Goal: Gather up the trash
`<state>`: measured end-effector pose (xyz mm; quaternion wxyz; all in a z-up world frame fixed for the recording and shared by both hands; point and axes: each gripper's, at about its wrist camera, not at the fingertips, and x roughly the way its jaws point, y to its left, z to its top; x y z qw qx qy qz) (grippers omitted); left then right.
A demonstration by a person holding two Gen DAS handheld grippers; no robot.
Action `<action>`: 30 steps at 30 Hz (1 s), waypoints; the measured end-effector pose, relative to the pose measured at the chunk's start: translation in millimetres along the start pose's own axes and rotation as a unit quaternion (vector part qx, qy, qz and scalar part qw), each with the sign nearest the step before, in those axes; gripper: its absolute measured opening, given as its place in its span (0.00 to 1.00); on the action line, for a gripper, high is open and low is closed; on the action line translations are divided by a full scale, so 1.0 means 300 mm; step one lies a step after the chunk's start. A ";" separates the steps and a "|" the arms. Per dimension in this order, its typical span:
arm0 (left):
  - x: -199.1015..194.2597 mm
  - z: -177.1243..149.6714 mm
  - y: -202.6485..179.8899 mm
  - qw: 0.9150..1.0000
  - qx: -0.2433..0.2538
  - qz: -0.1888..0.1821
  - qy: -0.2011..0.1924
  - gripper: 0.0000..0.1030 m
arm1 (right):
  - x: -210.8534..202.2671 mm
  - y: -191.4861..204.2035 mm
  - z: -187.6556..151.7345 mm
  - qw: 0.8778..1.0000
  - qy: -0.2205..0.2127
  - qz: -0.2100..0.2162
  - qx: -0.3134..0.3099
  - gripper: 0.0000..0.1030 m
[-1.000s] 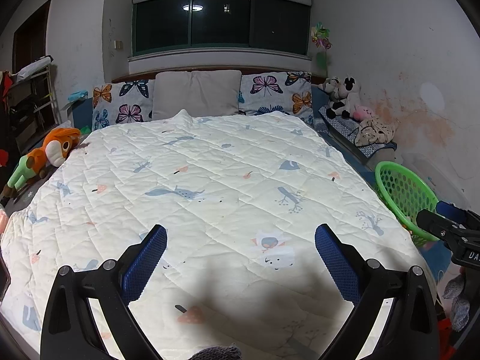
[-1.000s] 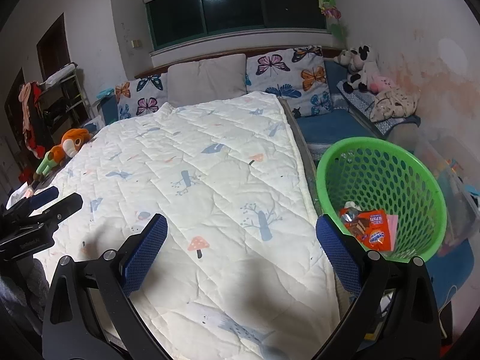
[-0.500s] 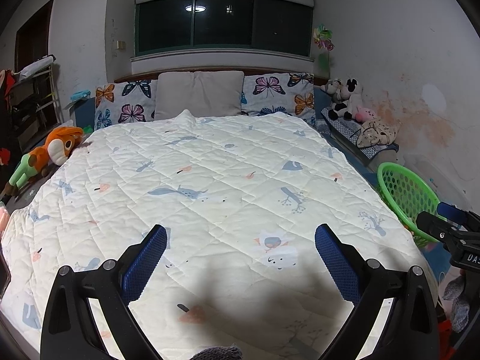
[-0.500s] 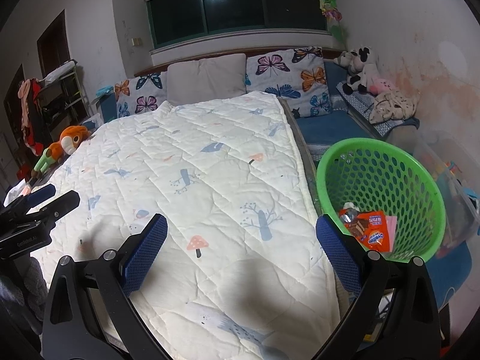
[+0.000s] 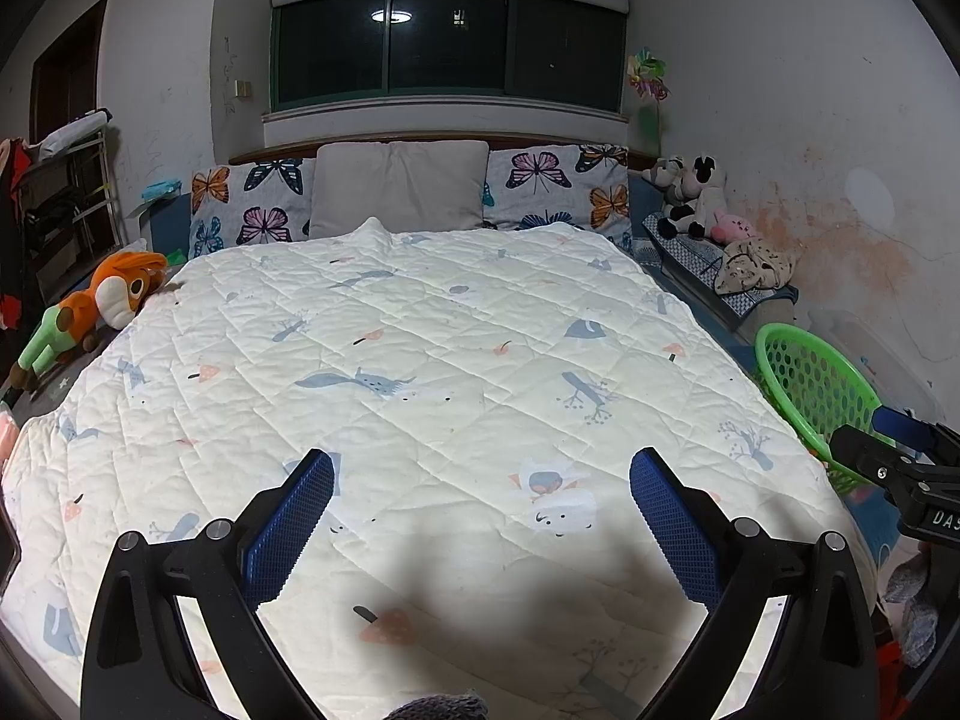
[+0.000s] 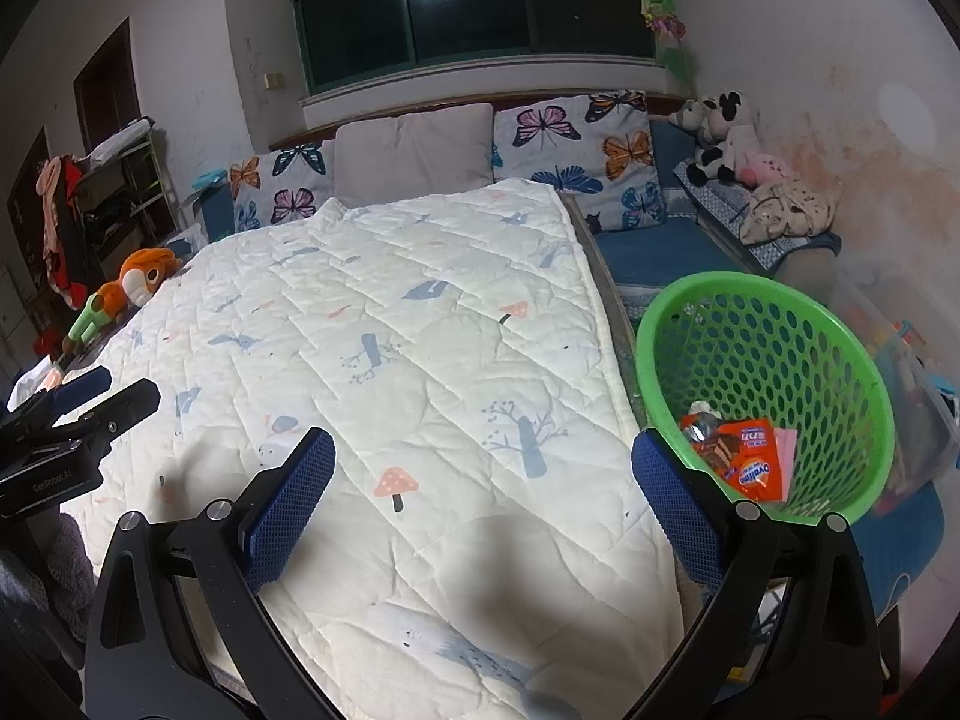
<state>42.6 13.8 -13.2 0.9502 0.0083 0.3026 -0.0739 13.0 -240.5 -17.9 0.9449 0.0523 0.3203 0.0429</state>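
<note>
A green mesh basket (image 6: 774, 300) stands on the floor to the right of the bed, and it shows at the right edge as the basket (image 5: 798, 360) in the left wrist view. Inside lie an orange snack wrapper (image 6: 747, 462), a pink paper (image 6: 787, 450) and a crumpled silver scrap (image 6: 699, 417). My right gripper (image 6: 483, 498) hangs open over the quilt's near right corner, nothing between its blue pads. My left gripper (image 5: 480, 516) is open above the quilt's near middle, holding nothing. Each gripper shows in the other's view: left gripper (image 6: 78, 414), right gripper (image 5: 888, 456).
A white quilt (image 5: 420, 372) with animal prints covers the bed. Butterfly pillows (image 5: 558, 189) and a grey pillow (image 5: 399, 189) line the headboard. An orange plush toy (image 5: 114, 294) lies at the left edge. Stuffed animals (image 6: 729, 138) sit on a blue bench on the right.
Both grippers have drawn back slightly from the bed and basket; the view has shifted a little. Both stay open.
</note>
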 end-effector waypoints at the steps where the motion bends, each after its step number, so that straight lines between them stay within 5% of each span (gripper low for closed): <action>1: 0.002 0.000 0.001 1.000 -0.001 -0.001 0.000 0.93 | 0.001 -0.001 -0.001 1.000 0.000 0.000 0.000 0.96; 30: 0.011 -0.008 -0.007 1.000 -0.009 0.002 0.004 0.93 | 0.015 0.003 -0.017 1.000 0.004 0.003 -0.001 0.96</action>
